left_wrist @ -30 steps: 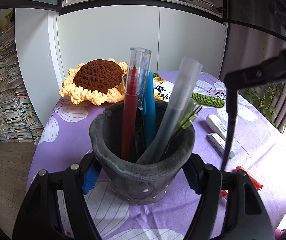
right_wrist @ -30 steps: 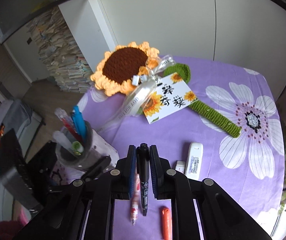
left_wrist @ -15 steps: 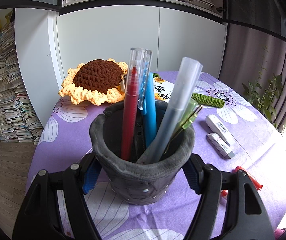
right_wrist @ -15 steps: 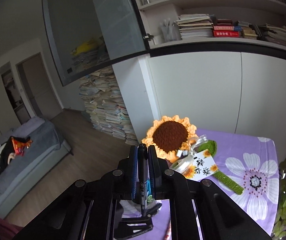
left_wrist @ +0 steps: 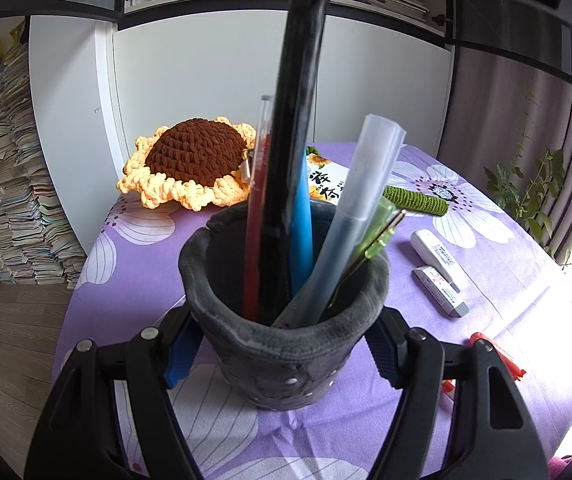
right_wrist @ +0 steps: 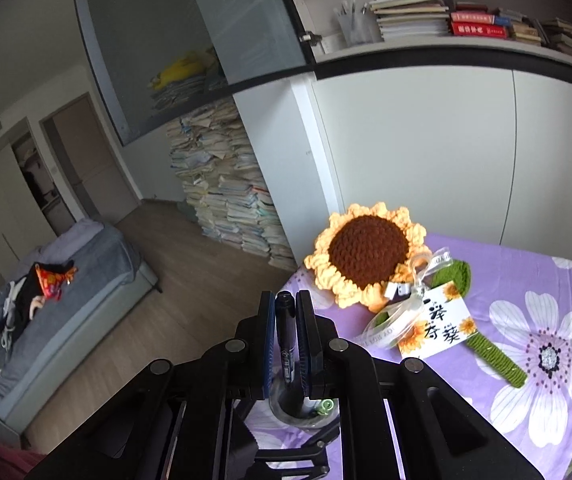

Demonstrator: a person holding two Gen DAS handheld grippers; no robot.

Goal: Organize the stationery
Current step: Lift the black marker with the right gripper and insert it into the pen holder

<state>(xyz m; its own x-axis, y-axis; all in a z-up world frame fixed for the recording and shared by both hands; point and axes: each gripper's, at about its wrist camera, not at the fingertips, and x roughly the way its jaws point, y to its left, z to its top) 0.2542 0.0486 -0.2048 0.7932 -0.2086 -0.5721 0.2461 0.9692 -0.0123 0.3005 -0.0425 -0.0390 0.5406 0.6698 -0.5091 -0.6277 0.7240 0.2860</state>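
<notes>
Likely light, rigid, slick: black marker point(right_wrist: 286, 344) clamped mid-barrel in right gripper point(right_wrist: 286, 344). Left gripper point(left_wrist: 286, 344) clamping soft grey pen holder point(left_wrist: 286, 356) at 3 and 9 o'clock.

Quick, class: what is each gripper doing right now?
Left gripper: shut on the dark grey felt pen holder.
Right gripper: shut on the black marker pen.
</notes>
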